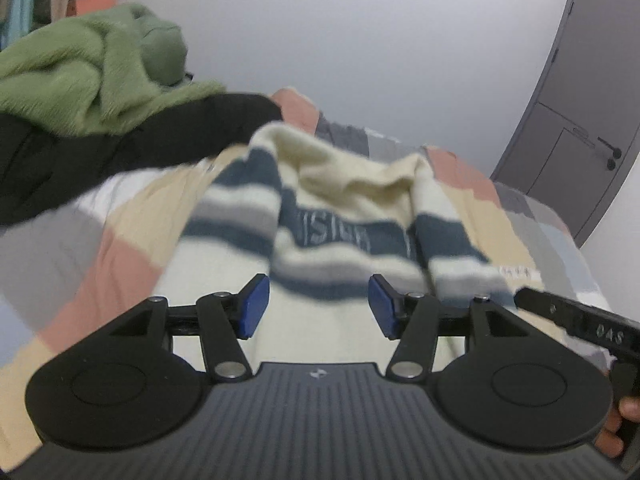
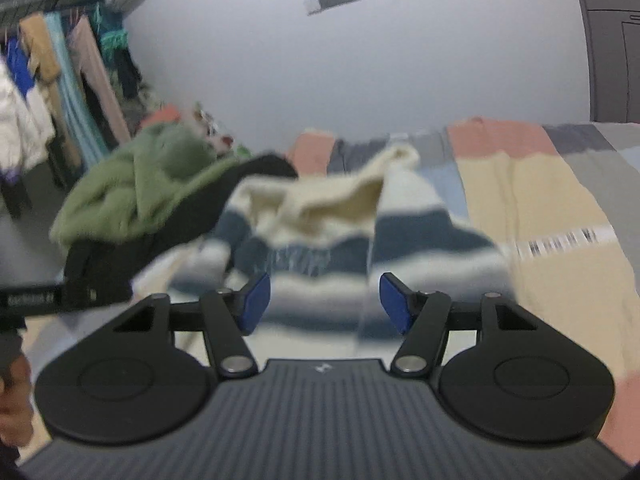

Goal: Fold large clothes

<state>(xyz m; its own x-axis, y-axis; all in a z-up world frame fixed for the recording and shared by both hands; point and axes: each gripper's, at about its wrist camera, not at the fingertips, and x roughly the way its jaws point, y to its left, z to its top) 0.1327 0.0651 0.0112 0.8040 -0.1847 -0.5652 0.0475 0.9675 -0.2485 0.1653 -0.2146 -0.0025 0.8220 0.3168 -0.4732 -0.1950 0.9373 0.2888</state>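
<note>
Striped sweater on the bed, both grippers empty

Striped sweater (image 1: 332, 216), cream with navy and grey bands, blurred, heaped on patchwork bedspread (image 1: 500, 216), ahead of both tools. Left gripper (image 1: 318, 306): blue pads (image 1: 254, 306) parted, nothing between, nothing held. Right gripper (image 2: 324, 304): likewise parted, gap clear, no cloth pinched. Green fleece (image 1: 80, 76) piled over black garment (image 1: 120, 152), left of sweater. Grey door (image 1: 580, 112) at far right. Hanging clothes (image 2: 60, 80) along wall in right wrist view. Fingers (image 1: 624, 412) of a person at edge
</note>
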